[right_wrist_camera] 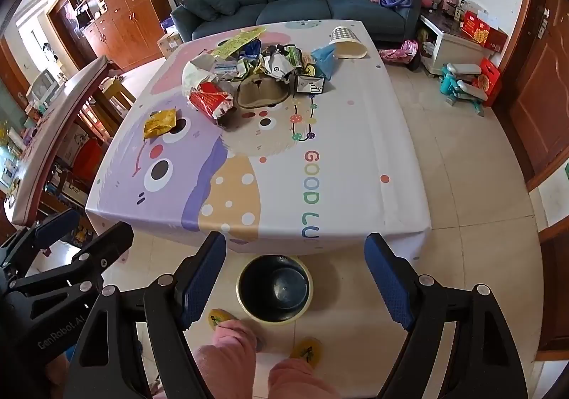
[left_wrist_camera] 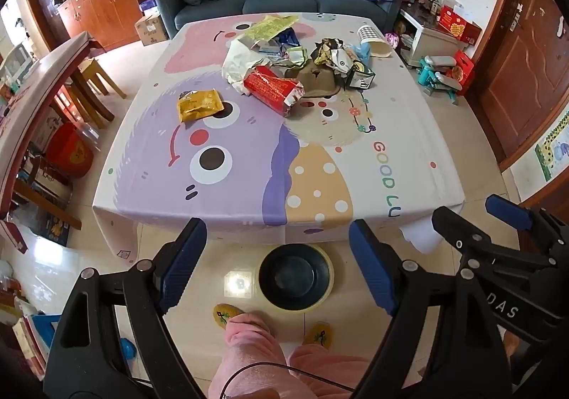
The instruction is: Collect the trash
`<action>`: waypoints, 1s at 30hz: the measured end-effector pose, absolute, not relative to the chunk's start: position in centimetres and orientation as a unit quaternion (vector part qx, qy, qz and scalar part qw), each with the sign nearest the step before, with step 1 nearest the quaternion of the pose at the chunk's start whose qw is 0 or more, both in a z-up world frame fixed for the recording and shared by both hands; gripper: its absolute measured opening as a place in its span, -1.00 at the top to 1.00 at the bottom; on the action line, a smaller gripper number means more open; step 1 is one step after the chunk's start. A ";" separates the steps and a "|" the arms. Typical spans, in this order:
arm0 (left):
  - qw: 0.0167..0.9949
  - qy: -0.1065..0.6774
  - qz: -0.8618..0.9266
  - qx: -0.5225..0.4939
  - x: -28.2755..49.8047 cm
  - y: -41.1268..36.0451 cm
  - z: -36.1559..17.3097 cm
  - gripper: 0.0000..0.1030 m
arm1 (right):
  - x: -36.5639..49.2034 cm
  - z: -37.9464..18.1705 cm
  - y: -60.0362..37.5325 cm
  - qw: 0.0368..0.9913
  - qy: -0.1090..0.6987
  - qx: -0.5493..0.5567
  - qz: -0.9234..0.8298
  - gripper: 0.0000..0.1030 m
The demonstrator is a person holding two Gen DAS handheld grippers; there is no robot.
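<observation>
Both grippers hang side by side in the air off the near edge of the square table with the cartoon-print cloth [left_wrist_camera: 249, 164], level and pointed out over it. The left gripper [left_wrist_camera: 277, 269] has its blue-padded fingers spread wide, nothing between them; the right gripper [right_wrist_camera: 295, 278] is spread just as wide and bare. Straight below on the tiled floor sits the round black bin with a pale yellow rim [right_wrist_camera: 274, 287], by the person's yellow slippers. The heap of crumpled wrappers [left_wrist_camera: 295, 61] lies at the far side of the table, a yellow foil packet [left_wrist_camera: 200, 104] apart to its left.
</observation>
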State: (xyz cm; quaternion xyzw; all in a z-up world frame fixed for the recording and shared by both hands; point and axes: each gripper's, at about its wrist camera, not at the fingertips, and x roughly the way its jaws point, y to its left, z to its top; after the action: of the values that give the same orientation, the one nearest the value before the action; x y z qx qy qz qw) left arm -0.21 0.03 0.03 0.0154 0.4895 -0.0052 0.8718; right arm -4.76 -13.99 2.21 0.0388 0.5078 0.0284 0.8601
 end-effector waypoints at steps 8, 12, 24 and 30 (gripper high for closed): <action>0.866 0.499 -0.002 0.005 0.1 0.7 -0.7 -0.56 | -4.8 1.5 -14.0 0.852 0.521 0.037 0.037 -0.60; 0.866 0.501 -0.002 0.002 0.1 0.8 -0.6 -0.56 | -4.2 0.9 -13.7 0.849 0.525 0.032 0.039 -0.60; 0.859 0.512 0.003 -0.001 -0.3 0.6 -1.1 -0.56 | -4.2 0.9 -13.8 0.849 0.527 0.035 0.034 -0.60; 0.860 0.510 0.003 0.001 0.2 1.2 -0.8 -0.56 | -4.5 1.6 -13.6 0.854 0.517 0.035 0.035 -0.60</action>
State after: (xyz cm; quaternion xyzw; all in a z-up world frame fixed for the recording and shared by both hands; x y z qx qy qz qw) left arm 0.23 1.19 -0.84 0.0008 0.5103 0.0029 0.8600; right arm -4.47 -13.64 1.56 0.0353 0.5171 0.0355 0.8544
